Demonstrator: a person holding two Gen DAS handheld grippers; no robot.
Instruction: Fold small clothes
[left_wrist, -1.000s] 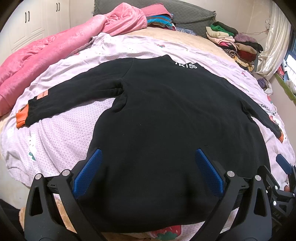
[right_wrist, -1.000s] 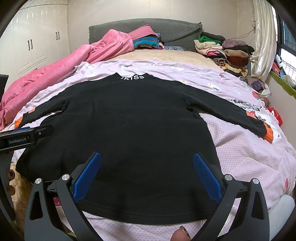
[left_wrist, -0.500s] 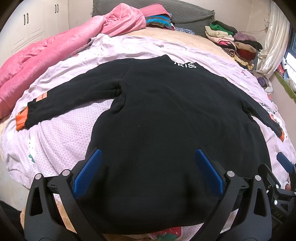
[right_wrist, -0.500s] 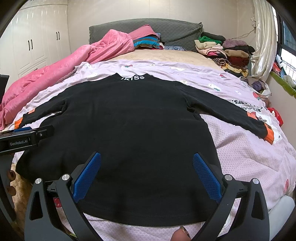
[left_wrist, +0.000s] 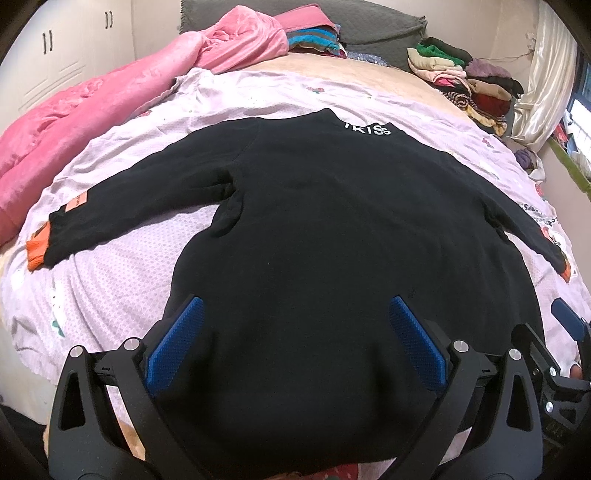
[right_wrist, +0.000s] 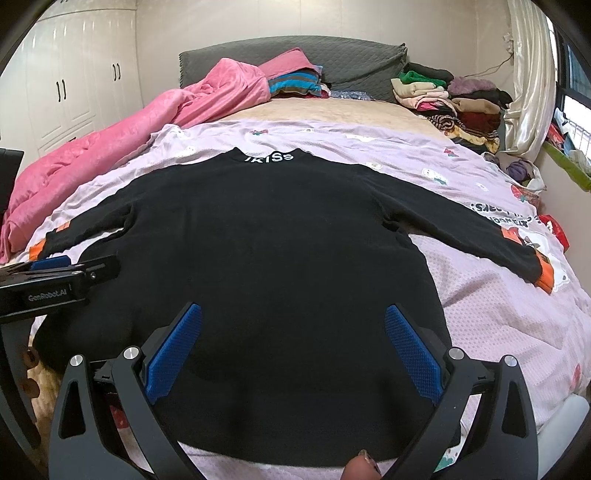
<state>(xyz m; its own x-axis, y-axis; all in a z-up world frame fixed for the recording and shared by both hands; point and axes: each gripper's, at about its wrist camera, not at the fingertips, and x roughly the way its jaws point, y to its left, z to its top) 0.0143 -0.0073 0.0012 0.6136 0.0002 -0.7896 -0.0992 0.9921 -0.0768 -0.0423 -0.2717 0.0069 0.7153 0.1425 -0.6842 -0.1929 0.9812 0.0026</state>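
Note:
A black long-sleeved sweater lies flat on a lilac sheet, back up, sleeves spread, orange cuffs at the ends. White letters mark its collar. My left gripper hovers open over the sweater's lower left part, near the hem. My right gripper hovers open over the lower right part; nothing sits between either pair of blue pads. In the right wrist view the left gripper shows at the left edge. The right gripper's blue fingertip shows at the left view's right edge.
A pink blanket lies along the bed's left side. Folded clothes are stacked at the far right, with a striped pile by the grey headboard. White wardrobes stand left. A fingertip shows at the bottom.
Both grippers have eased slightly forward and up over the sweater; the garment itself has not moved. Both stay open.

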